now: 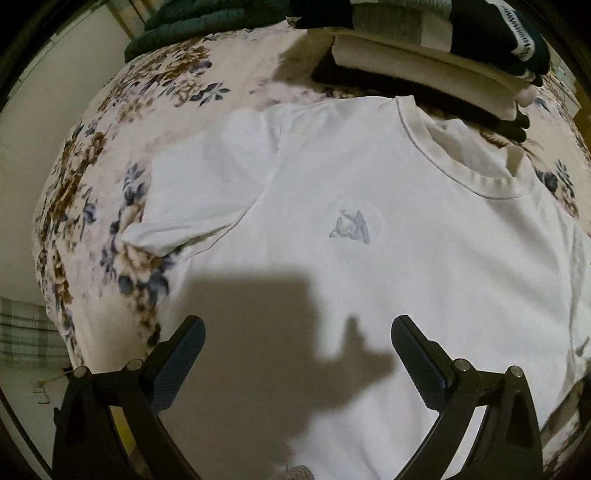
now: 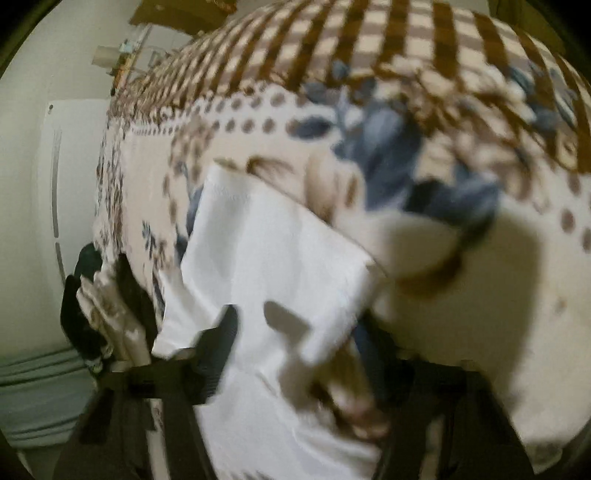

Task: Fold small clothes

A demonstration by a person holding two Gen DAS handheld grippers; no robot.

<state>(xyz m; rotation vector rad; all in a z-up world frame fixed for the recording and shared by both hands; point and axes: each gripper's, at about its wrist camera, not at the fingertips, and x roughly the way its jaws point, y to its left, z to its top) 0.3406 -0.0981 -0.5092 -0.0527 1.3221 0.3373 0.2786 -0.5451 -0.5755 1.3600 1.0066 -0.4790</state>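
Note:
A white T-shirt [image 1: 369,240] with a small grey chest logo lies flat, front up, on a floral bedspread [image 1: 92,192], collar toward the far right. My left gripper [image 1: 297,334] hovers open and empty above the shirt's lower body, casting a shadow on it. In the blurred right wrist view, a white sleeve [image 2: 266,266] of the shirt lies between the fingers of my right gripper [image 2: 299,332]. The jaws stand wide apart around the cloth; the right finger is mostly hidden by it.
A stack of folded clothes [image 1: 424,62], white, grey and black, sits at the far edge of the bed behind the collar. A dark green quilt [image 1: 207,22] lies at the back left. In the right wrist view a checked blanket [image 2: 369,48] covers the far bed.

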